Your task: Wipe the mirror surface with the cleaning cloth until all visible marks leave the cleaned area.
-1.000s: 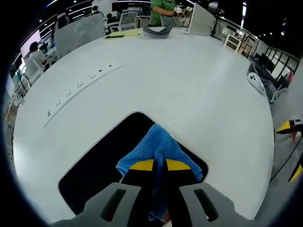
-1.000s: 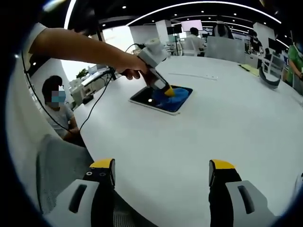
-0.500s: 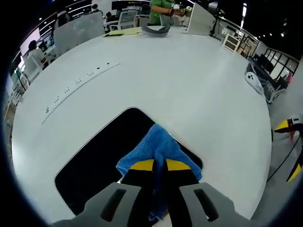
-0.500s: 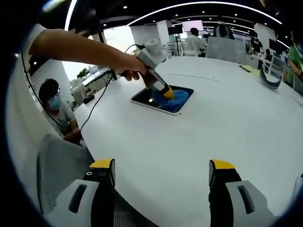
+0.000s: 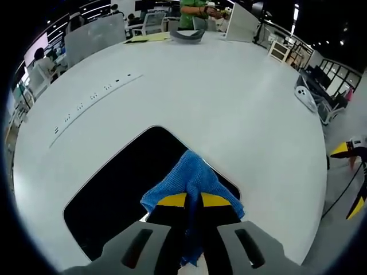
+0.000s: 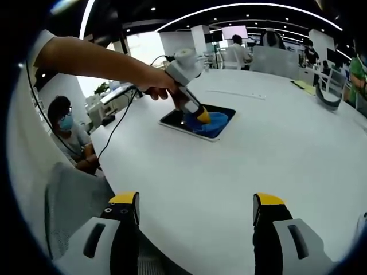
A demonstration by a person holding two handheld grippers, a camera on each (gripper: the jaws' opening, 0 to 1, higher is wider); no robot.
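The cleaning cloth [image 5: 192,182], clamped in the left gripper [image 5: 192,200], has been drawn slightly back across the mirror [image 5: 123,192]; wiping is judged ongoing. The right gripper [image 6: 195,215] is held open.

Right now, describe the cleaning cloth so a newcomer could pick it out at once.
Start at the big round white table and find the dark rectangular mirror lying flat on it. The cloth sits on that mirror, pinched in the yellow-tipped left hand-held gripper. It is the one bright blue, crumpled, knitted-looking thing on the table.
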